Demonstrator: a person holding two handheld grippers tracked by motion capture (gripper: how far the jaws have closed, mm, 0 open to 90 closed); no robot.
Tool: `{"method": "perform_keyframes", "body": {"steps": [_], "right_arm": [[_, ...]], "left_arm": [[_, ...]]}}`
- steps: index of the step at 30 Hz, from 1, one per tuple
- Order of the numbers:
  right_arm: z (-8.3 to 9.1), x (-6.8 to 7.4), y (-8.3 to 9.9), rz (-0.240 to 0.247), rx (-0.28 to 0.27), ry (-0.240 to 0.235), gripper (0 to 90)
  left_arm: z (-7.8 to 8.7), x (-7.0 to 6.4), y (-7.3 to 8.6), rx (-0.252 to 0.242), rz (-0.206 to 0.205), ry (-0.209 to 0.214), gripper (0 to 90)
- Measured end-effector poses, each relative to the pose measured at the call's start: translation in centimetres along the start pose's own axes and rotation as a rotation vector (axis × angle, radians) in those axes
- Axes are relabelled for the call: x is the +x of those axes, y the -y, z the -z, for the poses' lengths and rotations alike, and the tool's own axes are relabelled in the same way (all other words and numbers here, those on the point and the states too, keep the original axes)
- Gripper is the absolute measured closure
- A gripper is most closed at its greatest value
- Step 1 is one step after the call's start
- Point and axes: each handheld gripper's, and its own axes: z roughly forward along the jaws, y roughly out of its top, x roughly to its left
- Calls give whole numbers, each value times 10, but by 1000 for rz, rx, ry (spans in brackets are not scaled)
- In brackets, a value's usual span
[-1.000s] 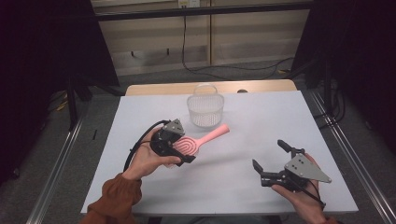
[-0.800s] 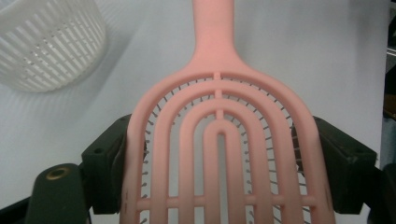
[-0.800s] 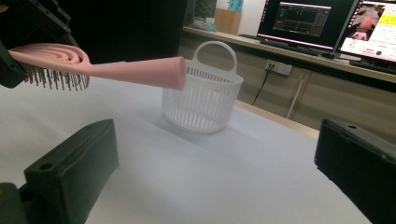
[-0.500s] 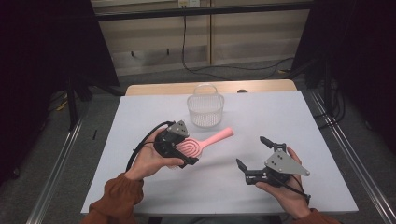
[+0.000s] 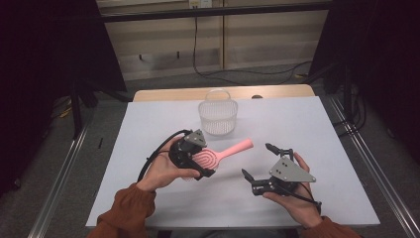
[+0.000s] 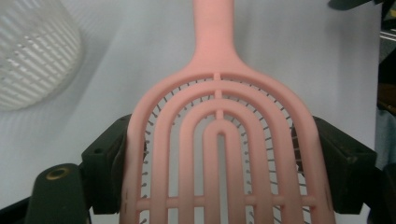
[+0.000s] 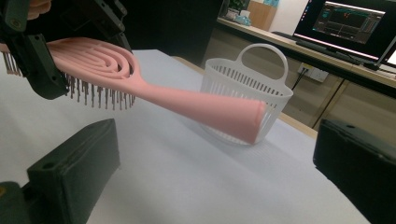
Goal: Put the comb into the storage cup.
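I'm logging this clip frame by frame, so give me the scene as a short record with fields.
held thing: pink hairbrush, lifted off the table, bristles down, handle toward the right gripper
left gripper: shut on the brush head, jaws pressing both its sides
right gripper: open, holds nothing, jaws aimed at the brush handle
other thing: white slotted basket with a handle, upright behind the brush
surface: white table
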Motion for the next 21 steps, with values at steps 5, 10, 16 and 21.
{"method": "perform_keyframes", "body": {"steps": [5,10,16,21], "right_arm": [[-5,1,-3,27,8,-3,7],[-4,1,-9,78,-13,5,18],[-2,5,-3,149,13,10,40],[-4,6,-1,200,32,16,61]], "left_arm": [[-6,-4,-14,6,-31,11,195],[-12,-8,-24,12,-53,25,195],[-23,-12,-32,25,-68,39,195],[-24,-15,-35,33,-77,42,195]]}}
